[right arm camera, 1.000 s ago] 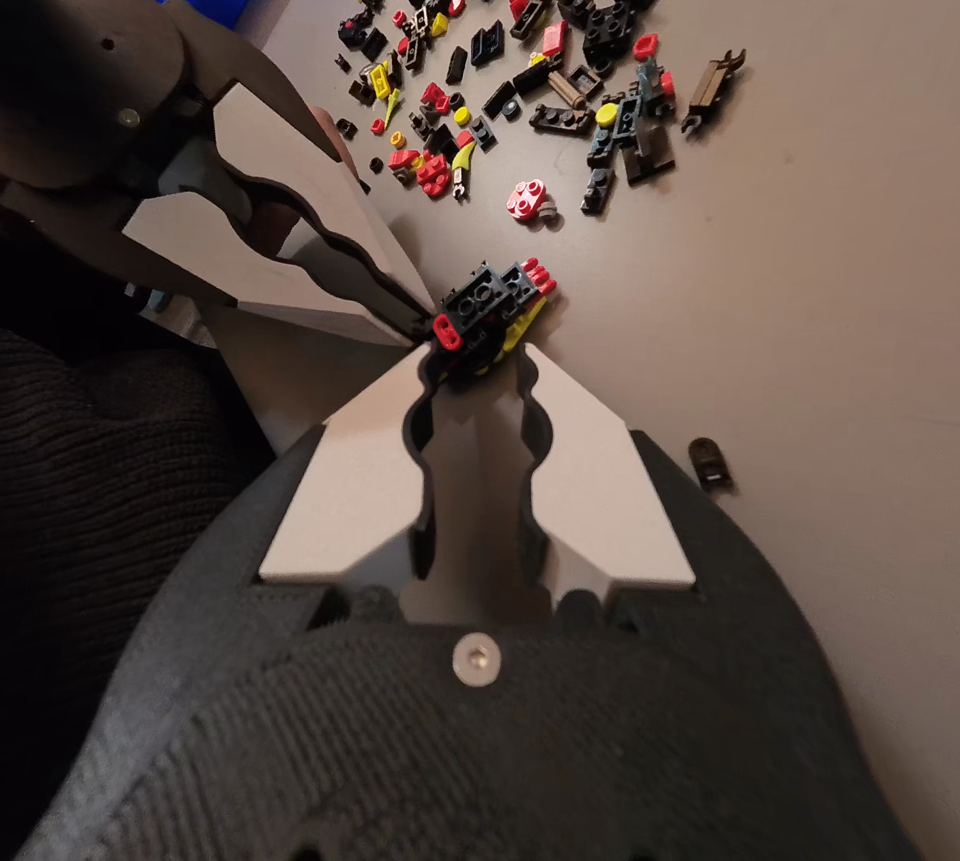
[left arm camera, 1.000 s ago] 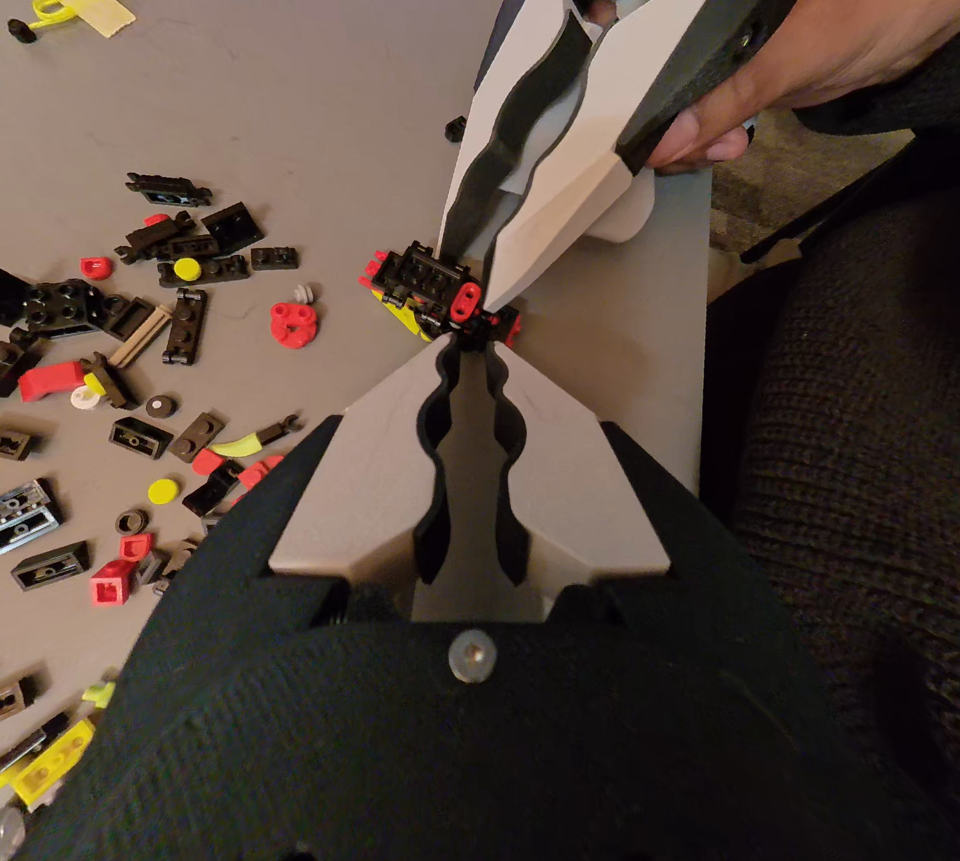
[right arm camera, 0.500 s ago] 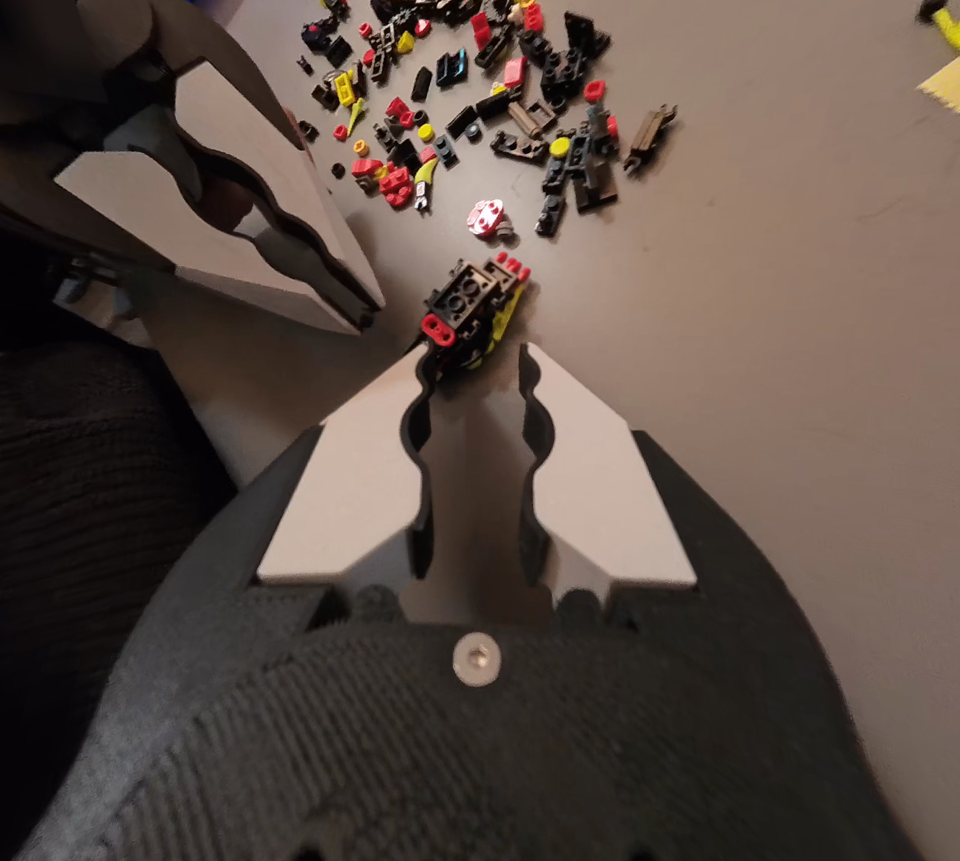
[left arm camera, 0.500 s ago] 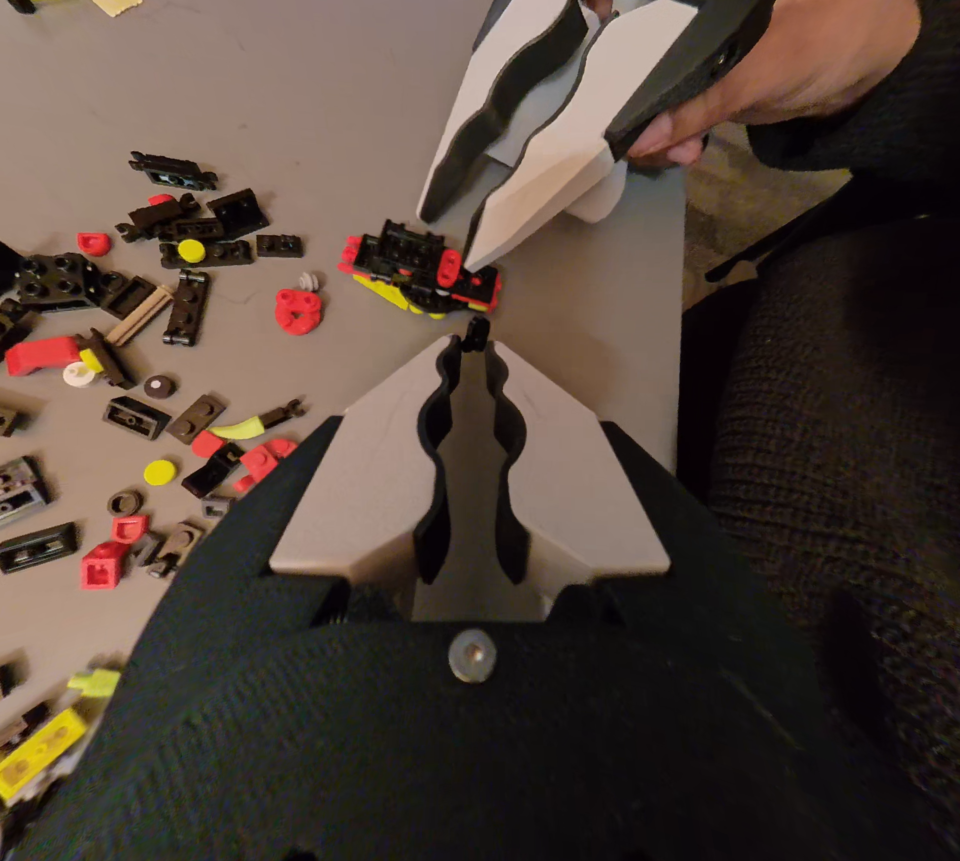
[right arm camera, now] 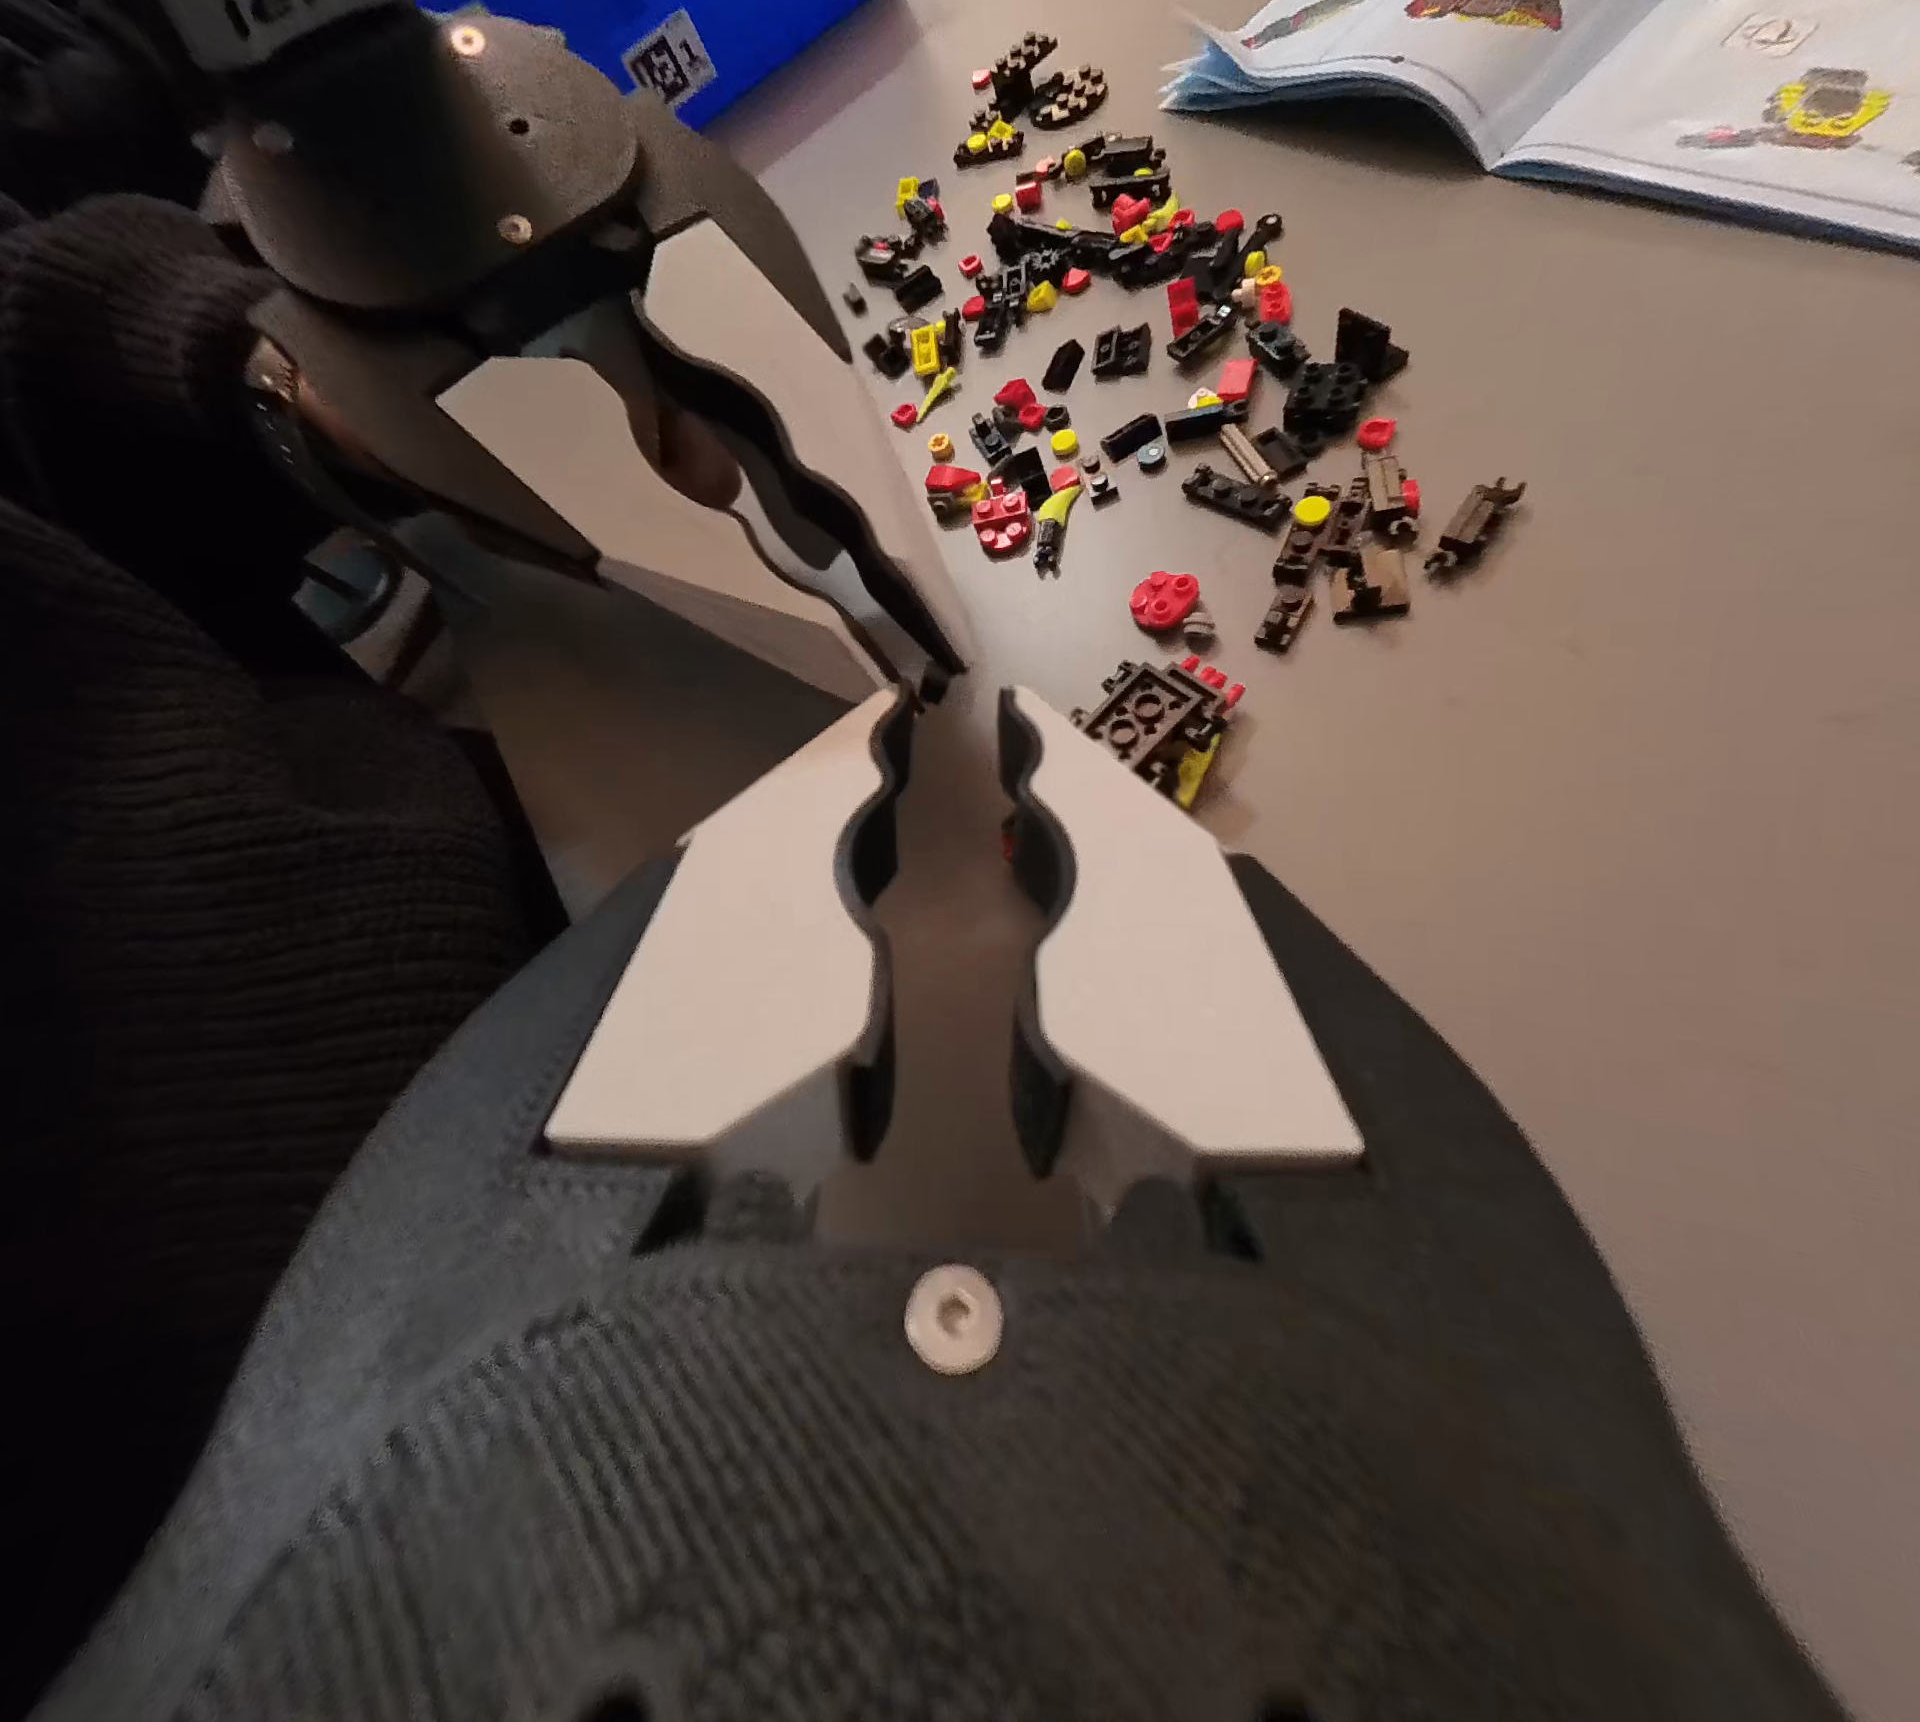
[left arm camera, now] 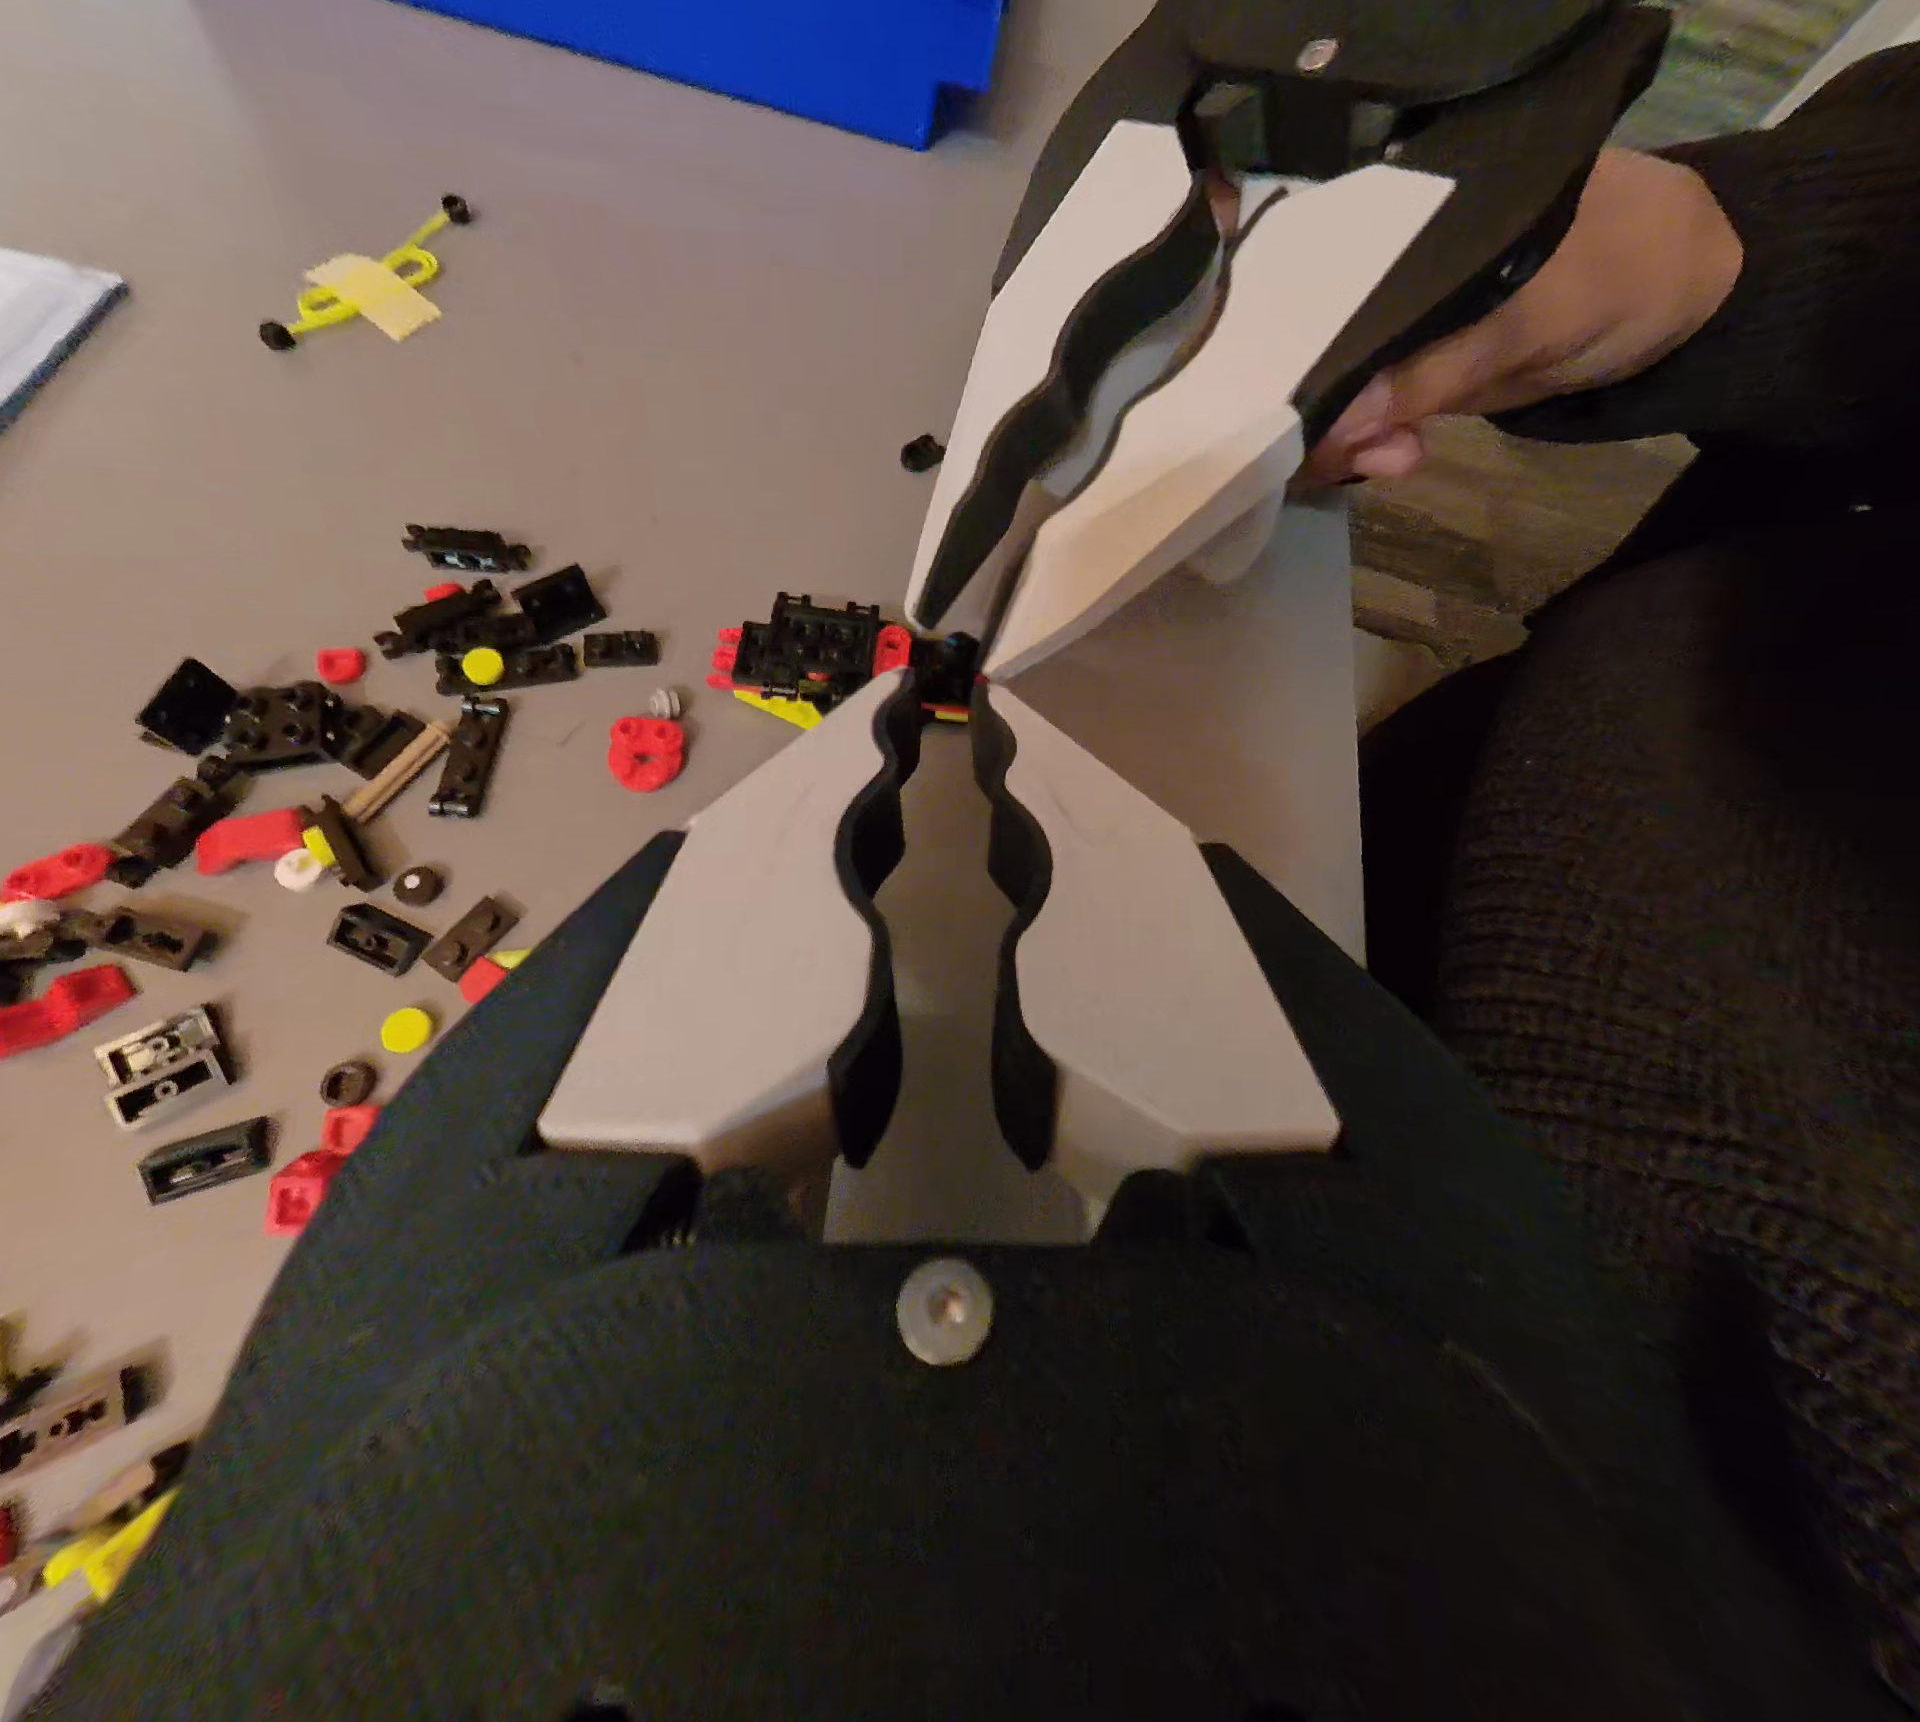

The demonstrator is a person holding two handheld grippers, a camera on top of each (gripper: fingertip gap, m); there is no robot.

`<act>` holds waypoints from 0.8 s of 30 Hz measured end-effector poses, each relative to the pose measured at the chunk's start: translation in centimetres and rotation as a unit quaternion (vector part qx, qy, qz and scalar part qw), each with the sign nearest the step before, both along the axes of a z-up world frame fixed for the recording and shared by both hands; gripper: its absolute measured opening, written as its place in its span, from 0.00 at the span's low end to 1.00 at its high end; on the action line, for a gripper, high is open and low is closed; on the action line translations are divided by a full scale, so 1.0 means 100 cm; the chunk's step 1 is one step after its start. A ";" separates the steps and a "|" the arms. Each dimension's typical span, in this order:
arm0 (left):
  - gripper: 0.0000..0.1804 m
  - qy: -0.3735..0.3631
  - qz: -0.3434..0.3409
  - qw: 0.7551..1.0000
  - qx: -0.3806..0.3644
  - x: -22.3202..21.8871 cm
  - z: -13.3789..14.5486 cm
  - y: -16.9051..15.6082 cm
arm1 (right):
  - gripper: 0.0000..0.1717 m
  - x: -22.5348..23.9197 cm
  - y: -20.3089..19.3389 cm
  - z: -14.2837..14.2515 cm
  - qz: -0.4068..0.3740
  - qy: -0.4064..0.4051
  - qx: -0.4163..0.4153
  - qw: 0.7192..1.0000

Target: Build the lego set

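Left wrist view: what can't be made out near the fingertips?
- Small black brick piece at the left gripper tips: shape lost against dark bricks behind.
- Black, red and yellow brick assembly: right end hidden by grey fingers.
- Right gripper: contact with piece unclear.

Left tool [left arm camera: 943, 696] pinched narrow, right tool [right arm camera: 951, 706] parted

Small black piece [right arm camera: 932, 687] pinched in left tool [left arm camera: 940, 704]; black-red-yellow assembly [right arm camera: 1153, 722] lies beside.
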State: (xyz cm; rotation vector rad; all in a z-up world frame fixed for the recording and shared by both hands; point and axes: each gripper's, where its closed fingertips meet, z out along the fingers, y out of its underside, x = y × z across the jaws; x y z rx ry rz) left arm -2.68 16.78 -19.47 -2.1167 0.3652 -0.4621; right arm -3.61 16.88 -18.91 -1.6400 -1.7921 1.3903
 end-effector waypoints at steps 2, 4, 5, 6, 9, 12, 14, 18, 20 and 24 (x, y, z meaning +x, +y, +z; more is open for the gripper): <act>0.03 -0.002 -0.001 1.000 0.009 0.001 0.002 0.001 | 0.04 0.001 -0.002 0.004 0.006 0.007 -0.021 1.000; 0.03 -0.009 -0.007 1.000 0.015 0.002 0.004 0.001 | 0.02 0.001 -0.003 0.008 0.011 0.015 -0.032 0.999; 0.03 -0.011 -0.010 1.000 0.019 0.003 0.005 0.001 | 0.02 0.001 -0.003 0.009 0.014 0.019 -0.032 0.999; 0.03 -0.010 -0.012 1.000 0.023 0.003 0.006 0.001 | 0.02 0.002 -0.003 0.010 0.017 0.023 -0.029 0.999; 0.03 0.006 -0.032 0.999 0.021 0.004 0.002 -0.003 | 0.02 0.004 -0.003 0.014 0.030 0.036 -0.014 0.999; 0.03 0.012 -0.054 0.998 0.016 0.006 -0.001 -0.009 | 0.02 0.010 -0.003 0.019 0.050 0.054 0.005 0.997; 0.03 0.007 -0.065 0.998 0.019 0.007 0.001 -0.011 | 0.02 0.016 -0.006 0.017 0.079 0.058 0.028 0.995; 0.01 0.011 -0.068 0.998 -0.004 0.003 -0.007 -0.015 | 0.02 0.038 -0.022 -0.015 0.153 -0.034 0.045 0.987; 0.01 0.014 -0.069 0.997 -0.018 0.002 -0.013 -0.016 | 0.02 0.049 -0.030 -0.034 0.169 -0.108 -0.006 0.980; 0.01 0.015 -0.064 0.998 -0.021 0.002 -0.015 -0.014 | 0.02 0.053 -0.029 -0.048 0.155 -0.164 -0.044 0.973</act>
